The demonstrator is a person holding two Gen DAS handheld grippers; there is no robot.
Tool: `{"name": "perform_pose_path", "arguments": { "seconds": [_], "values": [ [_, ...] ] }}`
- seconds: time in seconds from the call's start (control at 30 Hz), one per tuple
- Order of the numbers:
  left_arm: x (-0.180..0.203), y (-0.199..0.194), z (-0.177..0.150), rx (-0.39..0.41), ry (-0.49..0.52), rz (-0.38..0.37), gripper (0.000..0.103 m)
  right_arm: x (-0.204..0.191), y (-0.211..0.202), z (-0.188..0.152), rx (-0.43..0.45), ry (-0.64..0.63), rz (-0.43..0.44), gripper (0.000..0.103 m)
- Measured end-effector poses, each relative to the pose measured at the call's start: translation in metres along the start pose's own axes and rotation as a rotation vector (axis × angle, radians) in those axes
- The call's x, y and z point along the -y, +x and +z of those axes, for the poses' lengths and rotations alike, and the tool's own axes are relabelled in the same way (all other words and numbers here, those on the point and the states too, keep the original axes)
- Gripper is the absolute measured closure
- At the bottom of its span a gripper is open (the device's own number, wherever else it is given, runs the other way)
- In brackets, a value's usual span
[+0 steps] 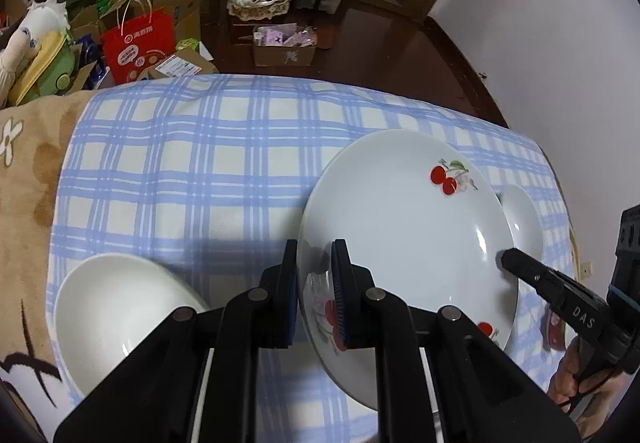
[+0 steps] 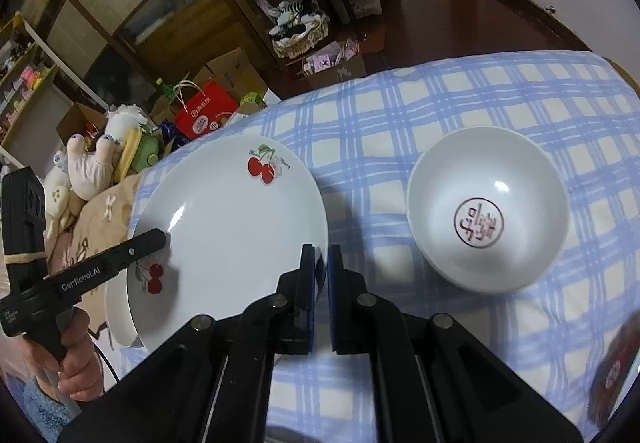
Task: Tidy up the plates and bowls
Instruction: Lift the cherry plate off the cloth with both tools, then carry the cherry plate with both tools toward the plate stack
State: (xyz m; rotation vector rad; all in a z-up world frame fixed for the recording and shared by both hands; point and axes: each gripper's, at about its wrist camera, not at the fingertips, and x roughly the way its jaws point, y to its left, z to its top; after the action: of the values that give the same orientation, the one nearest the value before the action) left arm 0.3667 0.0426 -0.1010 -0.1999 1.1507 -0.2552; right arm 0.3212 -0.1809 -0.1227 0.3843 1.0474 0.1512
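1. Left gripper [image 1: 314, 271] is pinching the plate's [image 1: 404, 227] left rim.
2. Right gripper [image 2: 321, 267] is pinching the opposite rim; plate apparently lifting, tilted.
3. Bowl [image 2: 486, 209] is sitting right of it, on the cloth [image 2: 400, 115].

The letters "DAS" stand in white on the black right gripper [image 1: 505, 258], seen at about 4 o'clock in the left wrist view. The words "GenRobot.AI" stand in white on the black left gripper [image 2: 159, 237], at about 8 o'clock in the right wrist view. The bowl [image 2: 487, 211] has a red round sign inside, at 3 o'clock. The red bag [image 1: 138, 43] has white writing, too small to read.
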Motion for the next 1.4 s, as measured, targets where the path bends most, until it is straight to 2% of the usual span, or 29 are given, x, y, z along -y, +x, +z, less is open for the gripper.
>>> {"name": "perform_pose_path", "arguments": {
  "seconds": [0.23, 0.37, 0.67, 1.0, 1.4],
  "values": [
    [0.010, -0.039, -0.021, 0.023, 0.003, 0.007, 0.088, -0.010, -0.040, -0.015, 0.022, -0.004, 0.018, 0.097],
    [0.016, -0.054, -0.041, 0.014, 0.004, -0.022, 0.088, -0.015, -0.063, -0.031, 0.029, -0.037, -0.018, 0.096],
    [0.042, -0.094, -0.090, 0.031, 0.068, -0.015, 0.088, -0.014, -0.110, -0.073, 0.045, -0.028, -0.034, 0.097],
    [0.055, -0.121, -0.135, 0.012, 0.078, -0.028, 0.088, -0.013, -0.148, -0.113, 0.050, -0.035, -0.043, 0.097],
    [0.069, -0.142, -0.163, 0.025, 0.116, -0.020, 0.088, -0.005, -0.175, -0.143, 0.057, -0.031, -0.018, 0.096]
  ]
}}
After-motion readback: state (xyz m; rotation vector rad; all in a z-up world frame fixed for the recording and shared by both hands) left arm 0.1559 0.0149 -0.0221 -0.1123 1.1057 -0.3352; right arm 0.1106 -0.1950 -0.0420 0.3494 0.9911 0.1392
